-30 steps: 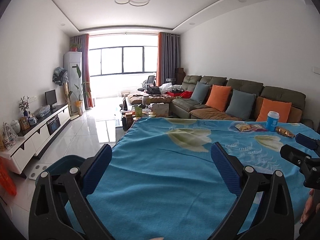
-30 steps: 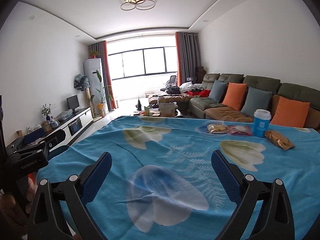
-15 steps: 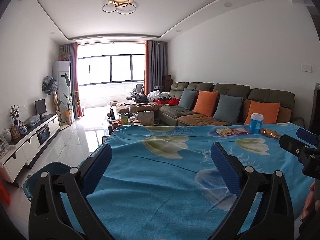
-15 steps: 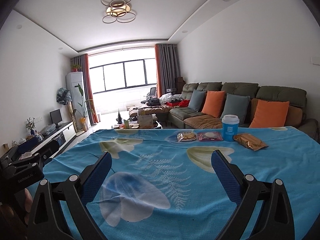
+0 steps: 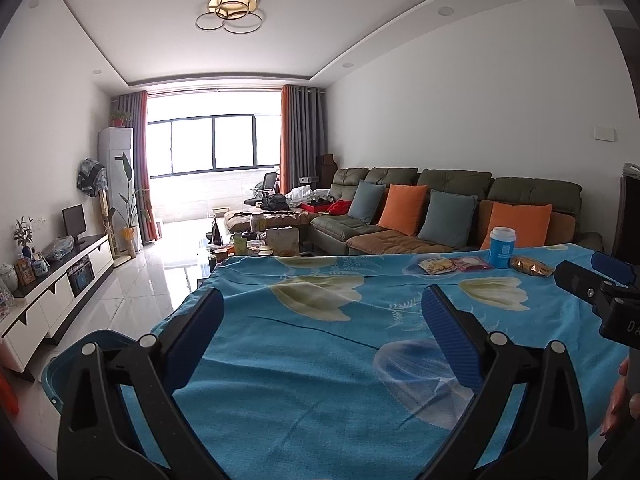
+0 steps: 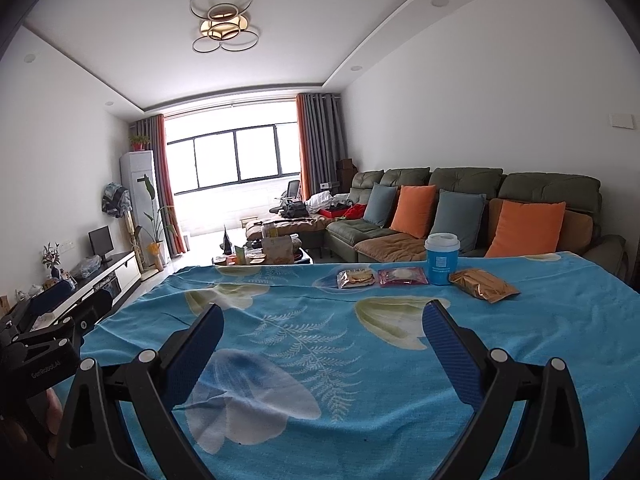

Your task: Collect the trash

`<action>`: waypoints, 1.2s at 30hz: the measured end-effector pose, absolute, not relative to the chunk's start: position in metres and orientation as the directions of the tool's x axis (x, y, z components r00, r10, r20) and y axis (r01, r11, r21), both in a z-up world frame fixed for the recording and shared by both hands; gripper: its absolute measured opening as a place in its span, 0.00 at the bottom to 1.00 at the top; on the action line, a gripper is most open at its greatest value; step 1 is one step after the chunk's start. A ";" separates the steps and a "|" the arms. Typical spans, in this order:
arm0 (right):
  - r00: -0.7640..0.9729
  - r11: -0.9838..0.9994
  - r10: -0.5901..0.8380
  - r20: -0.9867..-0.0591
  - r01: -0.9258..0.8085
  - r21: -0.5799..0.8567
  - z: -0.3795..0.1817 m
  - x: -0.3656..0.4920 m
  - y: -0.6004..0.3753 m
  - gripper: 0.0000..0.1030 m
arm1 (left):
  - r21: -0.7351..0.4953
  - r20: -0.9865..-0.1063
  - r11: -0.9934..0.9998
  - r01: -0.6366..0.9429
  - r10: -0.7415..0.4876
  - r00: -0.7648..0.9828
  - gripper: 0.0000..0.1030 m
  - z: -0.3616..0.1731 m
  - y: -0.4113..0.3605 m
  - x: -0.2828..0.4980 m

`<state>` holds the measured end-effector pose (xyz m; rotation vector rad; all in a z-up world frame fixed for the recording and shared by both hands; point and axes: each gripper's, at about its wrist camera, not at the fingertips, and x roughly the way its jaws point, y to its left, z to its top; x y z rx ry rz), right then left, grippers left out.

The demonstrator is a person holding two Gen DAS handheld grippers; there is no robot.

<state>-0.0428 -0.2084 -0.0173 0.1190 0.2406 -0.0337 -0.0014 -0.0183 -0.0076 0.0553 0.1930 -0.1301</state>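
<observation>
Trash lies in a row at the far side of the blue flowered tablecloth (image 6: 320, 360): a yellow snack packet (image 6: 357, 278), a pink packet (image 6: 402, 276), a blue paper cup with a white lid (image 6: 441, 258) and a gold-brown wrapper (image 6: 482, 284). The left wrist view shows the same row at the far right: snack packet (image 5: 437, 265), pink packet (image 5: 470, 264), cup (image 5: 502, 247), wrapper (image 5: 532, 266). My left gripper (image 5: 322, 310) and my right gripper (image 6: 323, 320) both hover open over the near part of the cloth, well short of the trash, holding nothing.
A blue bin (image 5: 76, 354) stands on the floor by the table's left edge. Behind the table runs a green sofa (image 6: 460, 204) with orange and grey cushions. A cluttered coffee table (image 5: 256, 244) and a white TV cabinet (image 5: 60, 280) line the room.
Both views have tilted up and swung, so the trash row now sits nearer the middle of the right wrist view. Both grippers stay open and empty.
</observation>
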 end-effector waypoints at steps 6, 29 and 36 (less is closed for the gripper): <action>0.970 0.992 -0.020 -0.241 0.050 0.116 -0.015 -0.044 -0.209 0.93 | 0.045 -0.189 0.990 0.136 -0.125 0.974 0.95 -0.007 -0.018 -0.002; 0.972 0.992 -0.028 -0.235 0.056 0.112 -0.013 -0.044 -0.210 0.93 | 0.043 -0.188 0.990 0.135 -0.124 0.974 0.95 -0.006 -0.018 -0.003; 0.973 0.992 -0.028 -0.230 0.055 0.113 -0.012 -0.045 -0.207 0.93 | 0.044 -0.179 0.991 0.126 -0.116 0.977 0.95 -0.006 -0.018 -0.003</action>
